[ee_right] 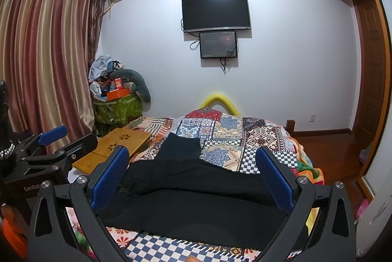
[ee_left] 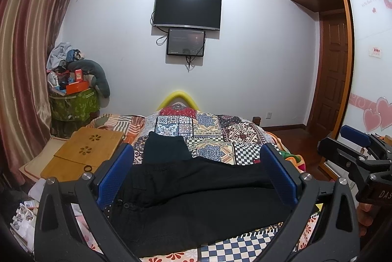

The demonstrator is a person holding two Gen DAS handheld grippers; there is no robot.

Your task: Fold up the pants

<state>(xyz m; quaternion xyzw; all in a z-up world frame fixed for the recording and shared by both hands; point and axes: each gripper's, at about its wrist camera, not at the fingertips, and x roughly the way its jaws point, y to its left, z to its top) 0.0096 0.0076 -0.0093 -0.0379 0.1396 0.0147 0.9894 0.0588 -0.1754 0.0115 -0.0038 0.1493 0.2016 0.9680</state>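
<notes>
Black pants [ee_left: 196, 193] lie spread on the patchwork bedspread [ee_left: 220, 134], one leg running across the near bed and the other reaching away toward the foot. They also show in the right wrist view [ee_right: 196, 198]. My left gripper [ee_left: 196, 159] is open and empty, held above the pants, its blue pads [ee_left: 115, 173] wide apart. My right gripper [ee_right: 193, 159] is open and empty, also above the pants. The right gripper also shows at the right edge of the left wrist view [ee_left: 352, 151], and the left gripper at the left edge of the right wrist view [ee_right: 54, 139].
A wooden lap tray [ee_left: 83, 151] lies on the bed's left side. A green bin piled with clutter [ee_left: 73, 95] stands by the curtain [ee_left: 24, 66]. A TV [ee_left: 187, 10] hangs on the far wall. A wardrobe [ee_left: 367, 66] and door stand right.
</notes>
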